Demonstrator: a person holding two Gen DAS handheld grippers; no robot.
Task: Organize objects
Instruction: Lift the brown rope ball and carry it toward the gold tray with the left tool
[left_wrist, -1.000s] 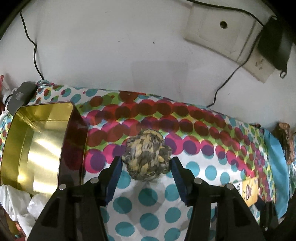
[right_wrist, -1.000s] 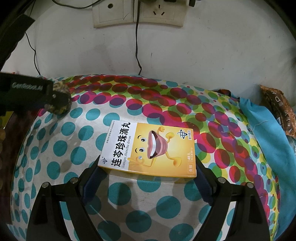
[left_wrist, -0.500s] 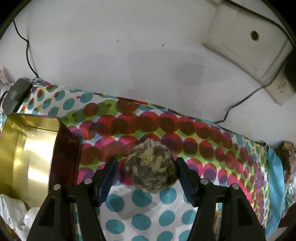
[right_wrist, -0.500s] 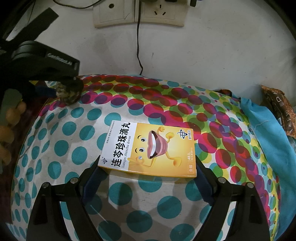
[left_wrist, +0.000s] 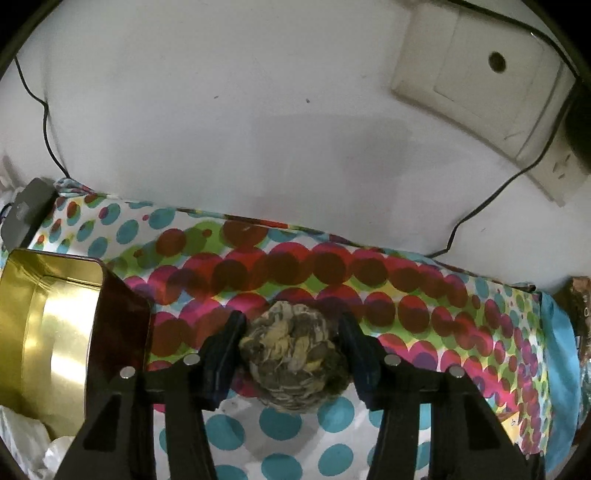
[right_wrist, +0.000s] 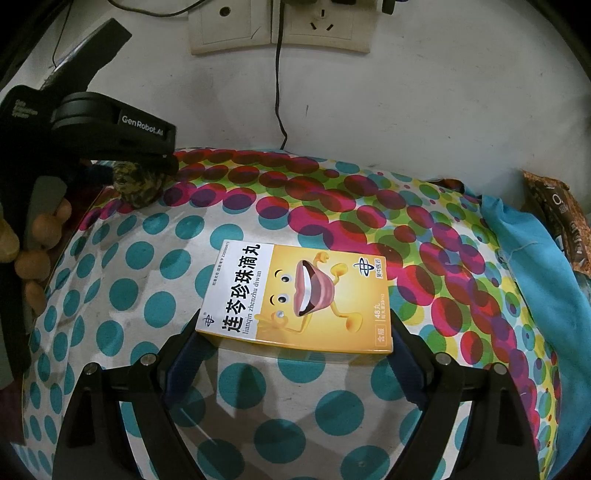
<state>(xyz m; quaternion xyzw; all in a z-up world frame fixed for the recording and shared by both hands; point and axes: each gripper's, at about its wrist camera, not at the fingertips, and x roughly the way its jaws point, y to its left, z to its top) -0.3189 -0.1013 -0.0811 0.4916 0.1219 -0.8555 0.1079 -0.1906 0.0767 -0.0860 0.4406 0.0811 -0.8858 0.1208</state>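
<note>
Left gripper (left_wrist: 291, 354) has just been closing, blue pads now pressed on both flanks of the round woven rope ball, mottled olive, grey and yellow (left_wrist: 293, 360); the ball looks raised off the cloth, with a shadow below it, though I can't fully tell if it's clear. The ball's surface is coarse braided cord, lumpy, no flat faces. The open rectangular gold metal tin (left_wrist: 48, 332), shiny inside with rounded corners and a dark red outer wall, sits left of the ball, its near wall close to the left finger. The polka-dot fabric sheet, teal dots near, red and magenta dots far (left_wrist: 406, 295), is soft and slightly wrinkled, with open cloth right of the ball and its far edge against the white painted wall (left_wrist: 221, 110). Crumpled white plastic (left_wrist: 26, 443) lies at the tin's near end. Right gripper (right_wrist: 295, 354) stands wide, its blue pads on either side of the near edge of the flat yellow cardboard medicine box with a cartoon mouth (right_wrist: 303, 295); can't tell if the pads touch, no squeeze visible, and the box lies flat on the cloth. A hand (right_wrist: 33, 251) holds the left gripper at that view's left edge. Plain blue cloth (right_wrist: 546, 280) bunches along the right edge; wall sockets (right_wrist: 280, 26) with a black cable (right_wrist: 277, 92) sit above
</note>
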